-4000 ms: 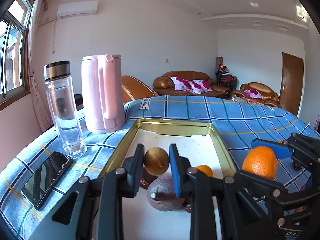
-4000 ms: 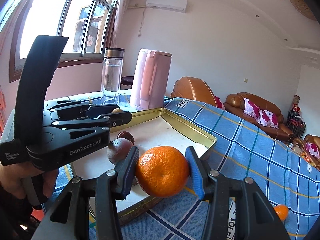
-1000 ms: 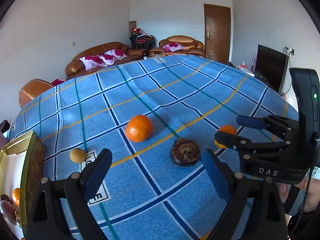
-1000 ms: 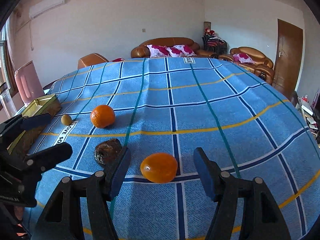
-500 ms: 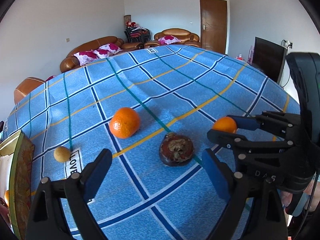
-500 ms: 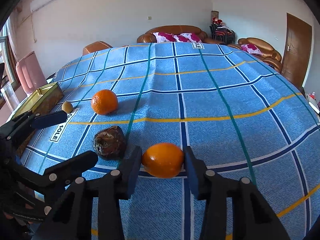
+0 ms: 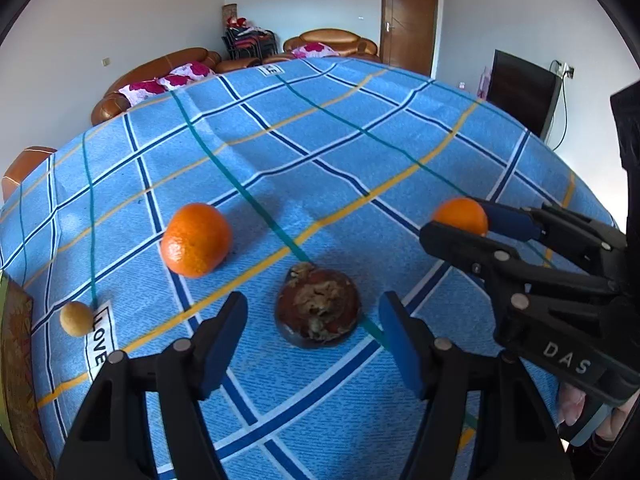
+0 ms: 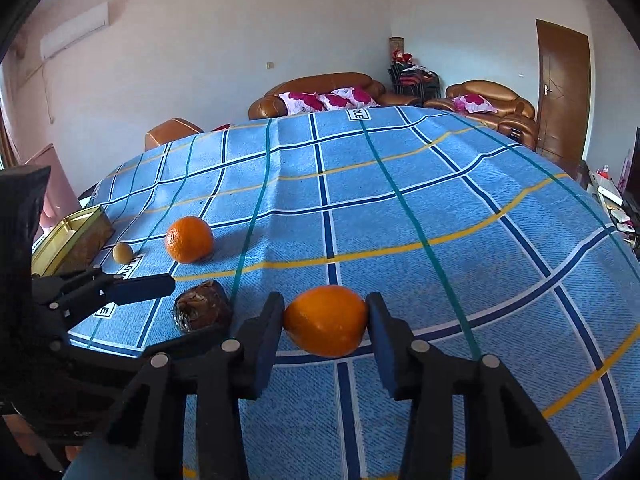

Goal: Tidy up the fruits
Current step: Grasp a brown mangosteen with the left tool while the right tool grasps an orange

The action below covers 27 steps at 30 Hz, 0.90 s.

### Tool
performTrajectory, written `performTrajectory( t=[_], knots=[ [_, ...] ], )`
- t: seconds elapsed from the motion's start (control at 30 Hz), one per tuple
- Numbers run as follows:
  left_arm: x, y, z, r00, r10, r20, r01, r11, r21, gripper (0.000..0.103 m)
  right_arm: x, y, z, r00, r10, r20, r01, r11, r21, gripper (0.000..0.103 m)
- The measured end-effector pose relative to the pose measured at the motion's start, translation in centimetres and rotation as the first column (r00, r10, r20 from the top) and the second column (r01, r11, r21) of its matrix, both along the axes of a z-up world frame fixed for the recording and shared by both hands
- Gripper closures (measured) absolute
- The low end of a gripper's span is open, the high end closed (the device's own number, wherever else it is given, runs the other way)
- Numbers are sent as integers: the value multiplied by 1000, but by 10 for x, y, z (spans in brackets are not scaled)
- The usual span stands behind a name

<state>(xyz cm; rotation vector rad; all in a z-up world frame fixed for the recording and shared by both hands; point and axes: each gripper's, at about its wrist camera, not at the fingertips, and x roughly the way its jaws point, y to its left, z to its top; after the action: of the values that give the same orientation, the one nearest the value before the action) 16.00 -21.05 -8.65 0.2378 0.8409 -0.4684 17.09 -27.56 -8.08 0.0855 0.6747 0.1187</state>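
Leftmost, at the far left edge of the blue checked tablecloth [image 8: 400,216], the gold metal tray [image 8: 68,232] is waiting, with a small tan round fruit [image 8: 122,252] lying just beside it and a large round orange [image 8: 189,239] sitting further right. Nearer, the left gripper [image 7: 312,332] is closing its blue-padded jaws around a dark brown wrinkled fruit [image 7: 318,310], the pads not yet touching it. To the right, the right gripper [image 8: 326,322] is clamping a smaller smooth orange fruit [image 8: 326,320] between both pads. Both hands seem to be in the pick-up step; next, each fruit likely needs lifting and carrying left to the tray.
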Motion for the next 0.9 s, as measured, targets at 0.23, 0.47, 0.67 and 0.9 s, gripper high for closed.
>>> performTrajectory(
  t=[0.23,0.47,0.67,0.9],
  knots=[
    [5,5,-1,999,-16,-37,14,998,-53,57,-1,5,0,1000,25,5,-25,1000,-12,59],
    [-2,10,7,1000,-17,5,17,997,-76,58,-4,6,1,999,36,23,-36,999,-18,59],
    [-3,10,11,1000,-7,30,10,997,-80,58,-14,6,5,996,39,83,-38,999,-22,59],
    [-10,18,19,996,8,84,2,993,-117,58,-16,7,6,995,43,92,-40,999,-29,59]
  ],
)
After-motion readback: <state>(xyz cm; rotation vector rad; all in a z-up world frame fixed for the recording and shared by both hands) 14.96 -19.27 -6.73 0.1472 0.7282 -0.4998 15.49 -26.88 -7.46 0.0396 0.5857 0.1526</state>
